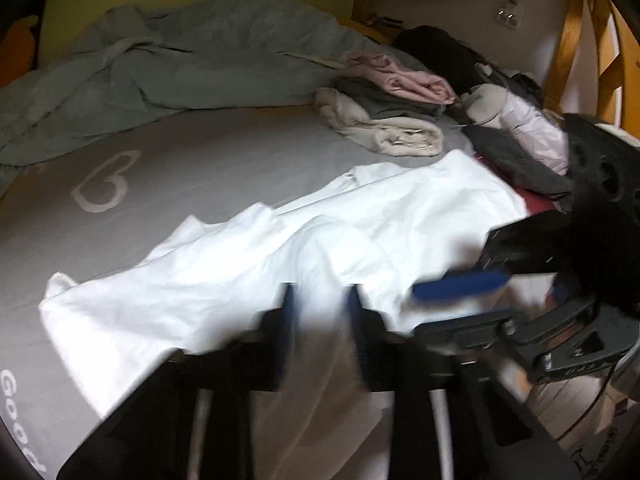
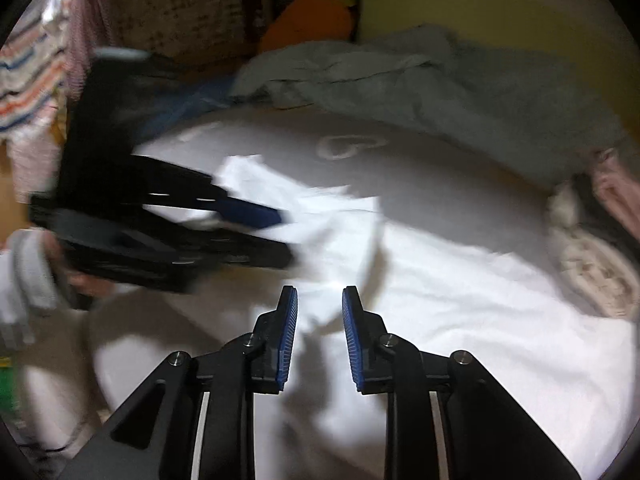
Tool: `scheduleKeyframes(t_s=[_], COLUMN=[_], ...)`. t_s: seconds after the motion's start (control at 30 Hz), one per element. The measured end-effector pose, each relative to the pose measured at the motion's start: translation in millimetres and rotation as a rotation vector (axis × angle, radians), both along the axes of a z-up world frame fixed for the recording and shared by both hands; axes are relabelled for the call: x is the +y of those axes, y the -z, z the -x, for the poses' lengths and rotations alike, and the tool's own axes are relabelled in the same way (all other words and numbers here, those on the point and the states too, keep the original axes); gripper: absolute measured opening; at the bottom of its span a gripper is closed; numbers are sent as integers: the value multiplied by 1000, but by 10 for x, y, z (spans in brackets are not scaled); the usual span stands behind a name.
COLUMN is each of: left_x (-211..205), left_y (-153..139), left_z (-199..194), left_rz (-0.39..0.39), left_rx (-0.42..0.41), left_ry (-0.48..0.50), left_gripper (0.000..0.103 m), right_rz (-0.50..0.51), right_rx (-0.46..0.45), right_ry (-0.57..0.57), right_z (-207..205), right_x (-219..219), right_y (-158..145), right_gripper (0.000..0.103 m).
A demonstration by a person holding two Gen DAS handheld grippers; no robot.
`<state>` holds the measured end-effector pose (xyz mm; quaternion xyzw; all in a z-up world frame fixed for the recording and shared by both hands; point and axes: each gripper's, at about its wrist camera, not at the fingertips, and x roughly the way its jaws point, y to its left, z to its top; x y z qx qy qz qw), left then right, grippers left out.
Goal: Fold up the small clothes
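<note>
On the grey bedsheet (image 1: 192, 168), white garment (image 1: 360, 224), rumpled duvet (image 1: 200, 60).

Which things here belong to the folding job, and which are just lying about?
Job in hand: white fabric garment, spread on grey bed sheet; folded pile of beige, grey and pink clothes; left gripper; right gripper.
Lying about: rumpled grey-green duvet; orange padded object; striped hanging cloth.

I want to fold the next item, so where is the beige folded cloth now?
In the left wrist view, the beige folded cloth lies right of centre on the grey bedsheet, just beyond the white garment, under grey and pink clothes.
</note>
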<state>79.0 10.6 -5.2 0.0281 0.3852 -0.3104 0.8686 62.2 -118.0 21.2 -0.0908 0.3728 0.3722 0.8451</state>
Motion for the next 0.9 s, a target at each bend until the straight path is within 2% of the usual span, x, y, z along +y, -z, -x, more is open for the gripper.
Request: scheduleKeyframes(t_s=[0.03, 0.1, 0.2, 0.27, 0.3, 0.4, 0.5, 0.53, 0.57, 0.6, 0.63, 0.67, 0.77, 0.83, 0.9], left_x=[14, 83, 200, 250, 269, 293, 272, 254, 236, 220, 208, 204, 212, 193, 158], left_y=[-13, -70, -169, -221, -233, -234, -183, -167, -153, -138, -128, -124, -131, -136, -126], left_z=[12, 53, 83, 125, 149, 207, 301, 337, 361, 384, 398, 408, 455, 484, 525], left_rz=[14, 71, 153, 199, 211, 226, 214, 194, 179, 170, 165, 163, 159, 156, 148], left_rx=[-4, -16, -10, 1, 5, 23, 27, 14, 2, -6, -11, -18, -51, -67, -70], left_ry=[0, 4, 12, 33, 40, 48, 56, 53, 50, 49, 44, 34, 3, 10, 28], left_gripper=[3, 3, 2, 2, 2, 2, 2, 2, 2, 2, 2, 2, 2, 2, 2], right_rz=[-12, 6, 53, 37, 34, -38, -111, -121, -147, -184, -261, -351, -654, -772, -821], right_rx=[25, 89, 138, 114, 65, 3, 53, 78, 121, 162, 229, 299, 591, 769, 872], right_ry=[-6, 4, 34, 78, 134, 215, 239, 252, 275, 292, 310, 317, 302, 262, 265], right_z=[-29, -166, -350, -435, -470, -500, -484, -470, -461, -458, -455, -468, -502, -481, -455], right_x=[9, 82, 171, 173, 157, 33, -199, -282, -395, -490, -630, -766, -1022, -985, -909], right_y=[22, 119, 273, 267, 225, 122, 63, 68, 78, 72, 98, 136, 354, 532, 649], right_gripper=[9, 8, 7, 7, 7, 7, 8, 12, 17, 36, 58, 63, 63, 63, 64])
